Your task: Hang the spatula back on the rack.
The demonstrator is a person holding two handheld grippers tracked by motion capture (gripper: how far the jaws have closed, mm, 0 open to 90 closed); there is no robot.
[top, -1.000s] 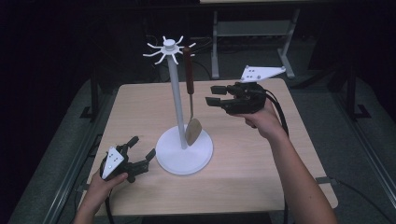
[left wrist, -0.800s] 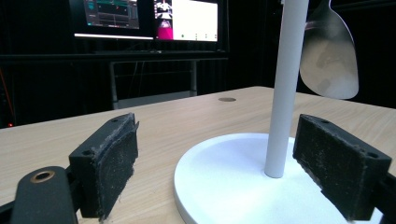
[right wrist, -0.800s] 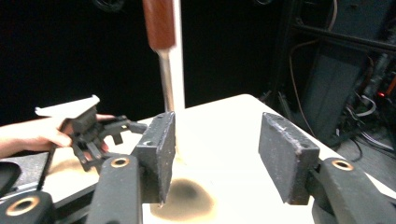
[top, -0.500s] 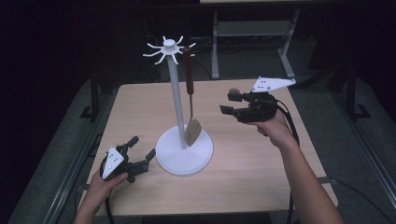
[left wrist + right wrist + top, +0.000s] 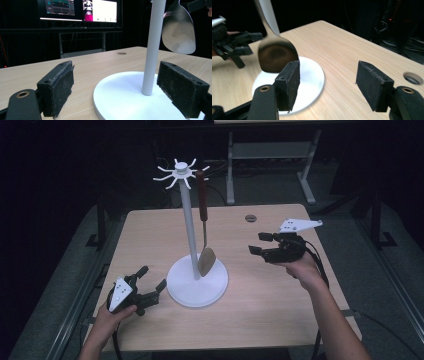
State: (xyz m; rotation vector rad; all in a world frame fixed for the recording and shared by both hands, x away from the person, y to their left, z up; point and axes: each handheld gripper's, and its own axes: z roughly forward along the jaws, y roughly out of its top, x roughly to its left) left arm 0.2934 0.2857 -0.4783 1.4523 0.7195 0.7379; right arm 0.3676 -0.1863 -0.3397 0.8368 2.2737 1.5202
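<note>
I see no readable writing anywhere. The room is dark around the pale wood table point(image 5: 280, 320), with lit monitors point(image 5: 100, 11) beyond it. Mid-table stands the white rack point(image 5: 189, 235), a spatula point(image 5: 204, 220) hanging from its top prongs, blade just above the base. My right gripper point(image 5: 260, 244) has just been opening, nothing between its jaws, near the blade. My left gripper point(image 5: 150, 281) rests wide and empty beside the base.

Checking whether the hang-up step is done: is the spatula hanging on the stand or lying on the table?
Hanging: the spatula dangles from a hook of the white stand, its blade above the base.
</note>
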